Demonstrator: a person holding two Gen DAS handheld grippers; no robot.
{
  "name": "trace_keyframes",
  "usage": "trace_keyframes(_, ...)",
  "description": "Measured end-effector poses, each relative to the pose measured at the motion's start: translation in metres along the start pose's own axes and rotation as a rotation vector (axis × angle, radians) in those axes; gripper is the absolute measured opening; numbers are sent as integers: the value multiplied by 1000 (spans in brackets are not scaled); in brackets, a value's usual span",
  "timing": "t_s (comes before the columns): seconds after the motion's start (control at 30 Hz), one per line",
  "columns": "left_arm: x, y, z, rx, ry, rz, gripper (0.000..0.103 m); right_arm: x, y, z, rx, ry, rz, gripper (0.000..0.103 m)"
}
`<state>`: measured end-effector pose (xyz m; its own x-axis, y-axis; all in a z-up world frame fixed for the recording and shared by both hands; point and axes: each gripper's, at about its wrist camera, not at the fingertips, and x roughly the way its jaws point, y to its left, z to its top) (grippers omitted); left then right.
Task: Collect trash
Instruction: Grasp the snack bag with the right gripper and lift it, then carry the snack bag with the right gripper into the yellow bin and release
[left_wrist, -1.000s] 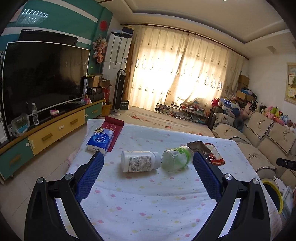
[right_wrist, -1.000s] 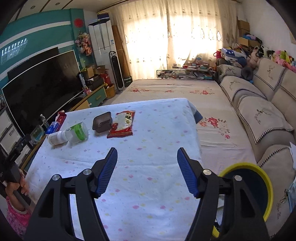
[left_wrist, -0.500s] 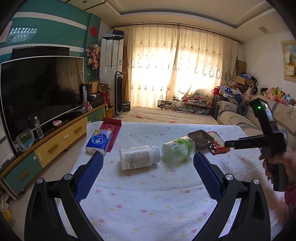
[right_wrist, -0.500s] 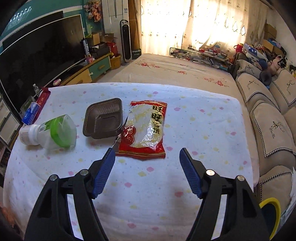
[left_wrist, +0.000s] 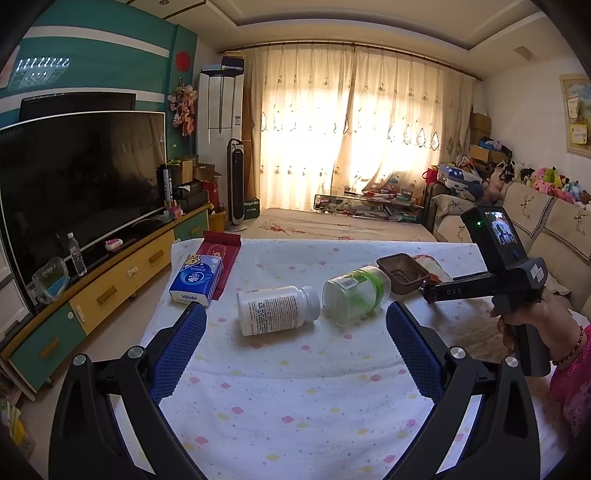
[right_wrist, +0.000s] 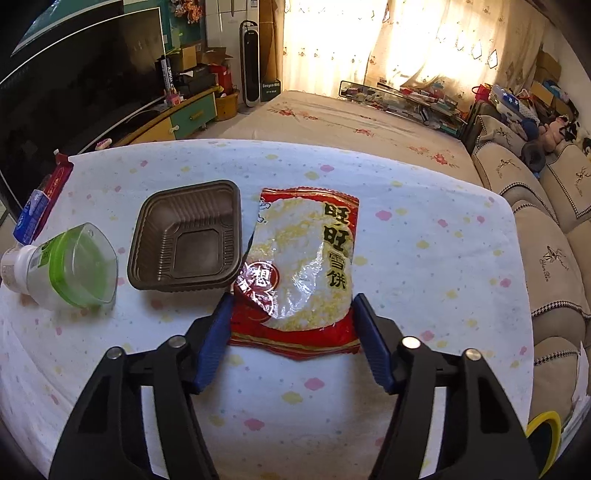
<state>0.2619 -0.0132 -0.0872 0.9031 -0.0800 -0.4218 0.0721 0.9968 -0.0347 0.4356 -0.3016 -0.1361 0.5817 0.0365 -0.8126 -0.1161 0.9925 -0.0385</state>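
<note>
The right gripper (right_wrist: 291, 325) points steeply down over the near end of a red rice-cracker snack bag (right_wrist: 301, 266) lying flat on the table (right_wrist: 424, 258). Its jaws have just been closing; the 2 blue pads flank the bag's near corners, the left one at the bag's edge, the right one just beside it. The jaws are not yet clenched on the bag, which lies flat and undeformed between them.

Just left of the bag, touching its edge, sits an empty brown plastic tray (right_wrist: 186, 238). Further left a clear jar with a green band (right_wrist: 72, 267) lies on its side, and beside it a white pill bottle (left_wrist: 275, 310) also lies on its side. A blue tissue pack (left_wrist: 195, 280) rests near the table's far left corner on a red packet (left_wrist: 223, 254).

The left gripper (left_wrist: 295, 347) hangs low over the near part of the table with its jaws released and wide apart, nothing between them, the pill bottle and jar lying ahead. In its view a hand (left_wrist: 532, 325) grips the right gripper's handle.
</note>
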Motion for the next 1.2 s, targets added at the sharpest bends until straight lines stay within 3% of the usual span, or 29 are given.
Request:
trace_keyframes(0.13, 1, -1, -1, 10, 3, 3, 96, -7, -8, -4, 23, 6, 3, 30)
trace_keyframes(0.33, 0, -1, -1, 12, -2, 4, 96, -33, -20, -10, 68, -11, 13, 30)
trace_keyframes(0.53, -1, -2, -1, 12, -3, 0, 96, -89, -34, -33, 80, -82, 34, 30)
trace_keyframes(0.67, -1, -2, -2, 14, 1, -3, 96, -130, -65, -70, 125, -125, 19, 30)
trace_keyframes(0.83, -2, -5, -2, 30, 1, -4, 96, -169, -138, -133, 266, -127, -69, 31)
trace_keyframes(1.07, -1, -11, -4, 59, 2, -3, 96, -185, -220, -208, 450, -73, -206, 32)
trace_keyframes(1.2, 1, -13, -5, 72, 6, 2, 96, -179, -241, -232, 499, -38, -242, 44)
